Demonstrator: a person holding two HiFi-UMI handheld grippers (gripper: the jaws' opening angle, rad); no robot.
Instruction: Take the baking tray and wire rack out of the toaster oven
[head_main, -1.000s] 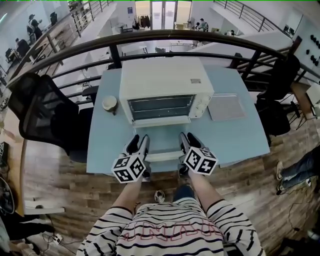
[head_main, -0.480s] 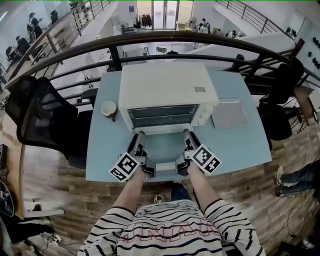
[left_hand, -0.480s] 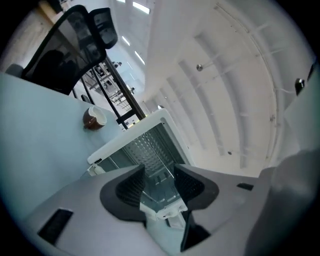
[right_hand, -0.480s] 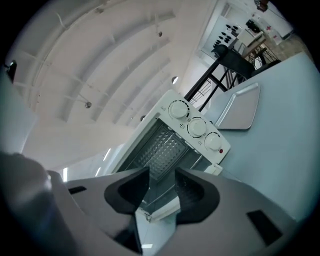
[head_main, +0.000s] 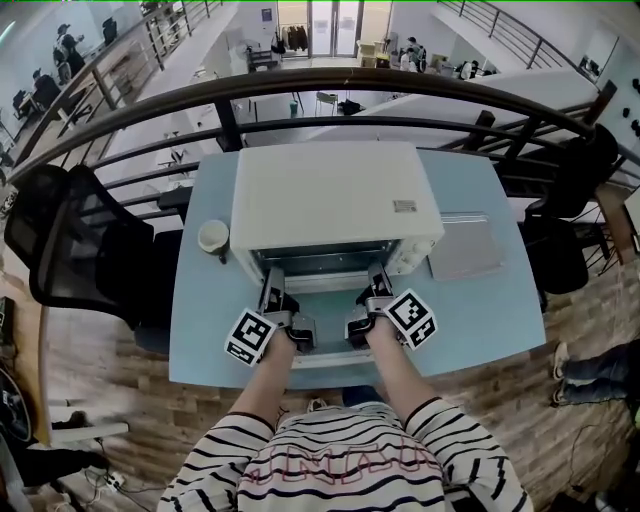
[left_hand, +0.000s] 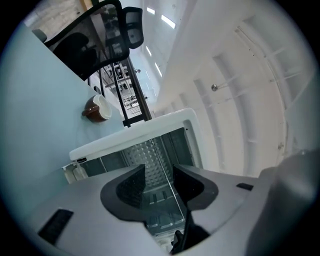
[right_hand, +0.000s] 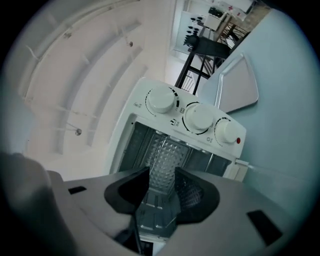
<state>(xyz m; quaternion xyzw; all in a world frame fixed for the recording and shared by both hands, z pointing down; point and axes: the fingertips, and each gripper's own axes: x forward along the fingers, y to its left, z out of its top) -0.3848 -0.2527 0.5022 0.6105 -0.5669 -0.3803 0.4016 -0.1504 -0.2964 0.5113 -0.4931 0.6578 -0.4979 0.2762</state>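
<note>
My left gripper (head_main: 271, 287) holds nothing; its jaws stand apart, having just eased closer, either side of a thin edge (left_hand: 161, 167) I take for tray or rack. That edge lies just beyond, inside the toaster oven (head_main: 335, 195), running left to right; my right gripper (head_main: 378, 278), likewise parted and empty, is equally near.

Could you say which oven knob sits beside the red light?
The end knob, rightmost in the right gripper view; the other two sit farther from the light.

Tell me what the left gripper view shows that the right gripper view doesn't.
Only the left gripper view: a brown cup on the table and a black chair. Only the right gripper view: three control knobs and a flat grey tray beside them. Both: the toaster oven with its cavity open, seen between jaws standing apart.
</note>
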